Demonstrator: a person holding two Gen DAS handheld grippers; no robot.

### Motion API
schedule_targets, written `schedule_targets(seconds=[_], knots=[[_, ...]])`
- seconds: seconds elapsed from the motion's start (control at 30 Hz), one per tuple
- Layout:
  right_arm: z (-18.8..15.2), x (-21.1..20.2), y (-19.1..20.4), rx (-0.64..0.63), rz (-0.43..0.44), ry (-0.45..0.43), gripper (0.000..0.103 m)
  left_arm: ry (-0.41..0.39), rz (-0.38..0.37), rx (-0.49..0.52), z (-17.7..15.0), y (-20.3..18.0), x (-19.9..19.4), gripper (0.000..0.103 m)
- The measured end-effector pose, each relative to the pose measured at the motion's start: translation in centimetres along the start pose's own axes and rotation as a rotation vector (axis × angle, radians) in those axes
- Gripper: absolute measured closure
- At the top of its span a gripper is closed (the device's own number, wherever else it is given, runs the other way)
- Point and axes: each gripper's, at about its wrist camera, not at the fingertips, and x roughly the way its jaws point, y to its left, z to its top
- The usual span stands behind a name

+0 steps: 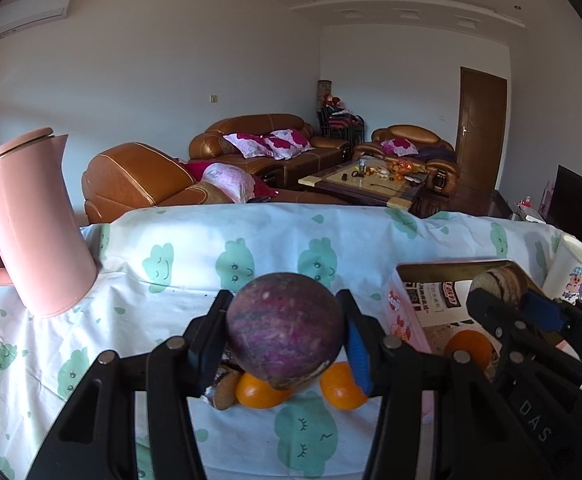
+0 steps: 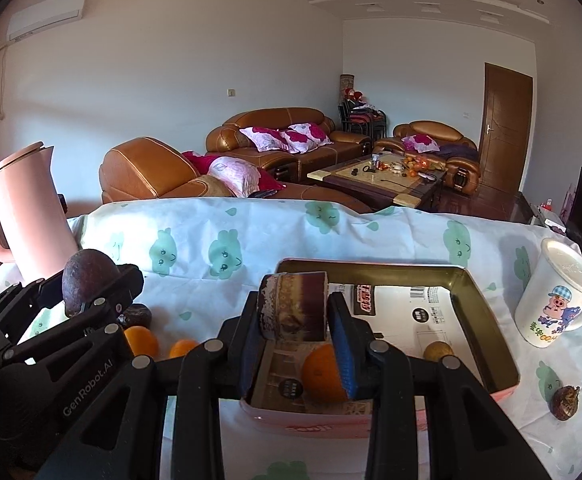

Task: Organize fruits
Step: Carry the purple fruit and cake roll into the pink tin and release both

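My left gripper [image 1: 285,330] is shut on a round purple fruit [image 1: 285,330] and holds it above the table; it also shows in the right wrist view [image 2: 87,284]. Two oranges [image 1: 259,393] [image 1: 343,388] and a brown fruit [image 1: 226,394] lie below it on the cloth. My right gripper [image 2: 295,312] is shut on a brown cut cylinder-shaped piece [image 2: 295,306] above the pink-rimmed box [image 2: 487,316]. In the box lie an orange [image 2: 323,374] and a small yellowish fruit [image 2: 438,351]. A dark wrinkled fruit [image 2: 565,402] lies on the cloth right of the box.
A pink kettle [image 1: 31,224] stands at the table's left. A white cartoon mug [image 2: 557,304] stands right of the box. The table wears a white cloth with green clouds [image 1: 211,248]. Sofas and a coffee table are beyond the far edge.
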Motion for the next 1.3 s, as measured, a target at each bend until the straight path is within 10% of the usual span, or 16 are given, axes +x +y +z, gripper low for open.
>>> schedule_targets(seconds=[0.63, 1.3], knots=[[0.3, 1.4, -9.0, 0.057, -0.103, 0.047, 0.068, 0.025, -0.082, 0.096, 1.1, -9.6, 1.5, 0.049], [-0.8, 4.7, -11.6, 0.090, -0.022, 0.167, 0.068, 0.135, -0.035, 0.161, -0.4, -13.4, 5.3, 0.049]])
